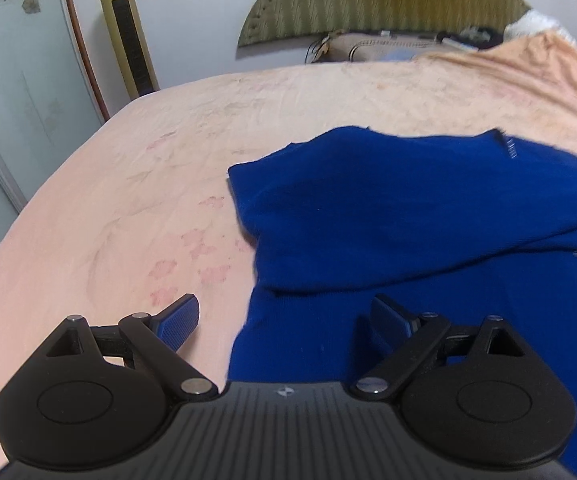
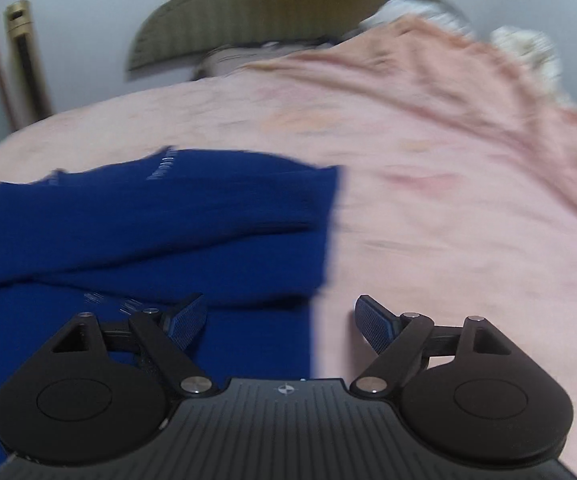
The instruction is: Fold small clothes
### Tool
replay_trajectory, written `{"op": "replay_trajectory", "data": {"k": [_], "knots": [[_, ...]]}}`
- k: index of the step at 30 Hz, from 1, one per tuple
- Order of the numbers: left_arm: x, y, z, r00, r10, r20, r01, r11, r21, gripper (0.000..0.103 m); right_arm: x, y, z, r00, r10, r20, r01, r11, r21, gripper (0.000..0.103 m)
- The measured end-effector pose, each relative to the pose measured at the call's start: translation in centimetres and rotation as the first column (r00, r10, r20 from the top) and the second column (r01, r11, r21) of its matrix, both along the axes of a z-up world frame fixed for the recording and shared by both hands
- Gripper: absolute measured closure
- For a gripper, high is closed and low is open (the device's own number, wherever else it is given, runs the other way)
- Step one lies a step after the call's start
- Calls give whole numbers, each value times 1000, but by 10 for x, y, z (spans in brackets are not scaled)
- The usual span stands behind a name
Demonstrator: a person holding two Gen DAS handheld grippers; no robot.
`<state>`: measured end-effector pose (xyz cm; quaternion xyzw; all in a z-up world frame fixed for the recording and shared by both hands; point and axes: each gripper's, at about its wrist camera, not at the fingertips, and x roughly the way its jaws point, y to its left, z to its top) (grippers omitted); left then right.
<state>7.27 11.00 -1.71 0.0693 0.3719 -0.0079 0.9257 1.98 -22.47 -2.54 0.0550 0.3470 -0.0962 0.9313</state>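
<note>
Pink bed sheet (image 1: 136, 184) carries the part-folded blue garment (image 1: 408, 208); both tongs, left (image 1: 284, 320) and right (image 2: 278, 320), gape empty, so pinch each near side edge squarely before folding.

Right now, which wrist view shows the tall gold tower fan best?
Left wrist. The gold tower fan stands sharp at upper left beside the bed, with its dark grille and top vent readable. In the right wrist view the same fan sits small at the left edge, smeared by motion blur, showing only its gold body and a dark strip.
</note>
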Motion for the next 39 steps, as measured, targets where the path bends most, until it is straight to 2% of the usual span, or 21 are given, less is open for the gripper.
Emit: {"op": "replay_trajectory", "data": {"k": [3,5,9,12,14,15,16,17,18,20,21,22,23,26,29,32,34,36,37,39], "knots": [[-15,13,0,1000,-18,-17,17,998,-57,9,-32,-10,7,998,14,66,-20,995,102,14],[-24,27,-3,998,-34,-53,27,991,-132,9,-46,-14,7,998,34,60,-42,988,145,12],[-32,58,-12,989,-66,-131,23,952,-306,10,-74,-22,5,998,56,34,-61,980,189,10],[-40,70,-14,986,-107,-129,53,930,-365,10,-95,-26,2,991,118,55,-129,956,263,17],[-46,72,-14,978,-160,-132,91,904,-418,14,-107,-28,-2,986,156,62,-168,935,314,28],[-48,72,-15,973,-192,-131,115,888,-445,18,-111,-28,-4,984,170,55,-178,928,327,34],[-50,71,-16,966,-226,-126,142,871,-470,32,-114,-26,-6,982,186,38,-188,924,332,51],[-51,69,-16,962,-241,-127,154,864,-479,47,-117,-25,-9,981,194,26,-192,925,328,63],[-53,67,-17,960,-248,-128,160,865,-476,55,-119,-22,-10,980,197,23,-194,927,322,67],[-53,63,-19,963,-227,-143,140,880,-454,93,-124,-19,-13,978,208,24,-205,924,322,81],[-52,64,-20,965,-212,-158,119,881,-458,94,-126,-19,-13,979,201,28,-200,925,323,86],[-51,65,-20,966,-200,-164,101,876,-472,94,-127,-19,-14,982,187,32,-187,928,323,95],[-51,65,-18,969,-191,-158,94,873,-478,94,-128,-20,-13,985,169,45,-174,928,329,96],[-54,60,-5,979,-174,-109,107,884,-455,94,-126,-23,-4,986,136,97,-159,938,307,98],[-54,58,13,985,-170,-43,131,878,-460,95,-119,-23,12,979,125,160,-166,947,277,101],[-47,50,22,985,-170,-8,149,886,-439,95,-105,-28,25,971,120,208,-169,956,241,101],[-43,43,23,986,-164,-19,142,901,-410,95,-92,-34,29,969,120,218,-173,954,245,101],[-46,38,20,984,-179,-21,156,907,-390,95,-80,-40,27,978,116,176,-162,948,274,99],[-47,38,19,983,-183,-20,162,910,-380,94,-81,-46,24,981,95,169,-144,940,310,86],[-50,41,14,984,-177,-35,153,919,-364,94,-89,-59,15,987,95,127,-138,910,391,66]]}}
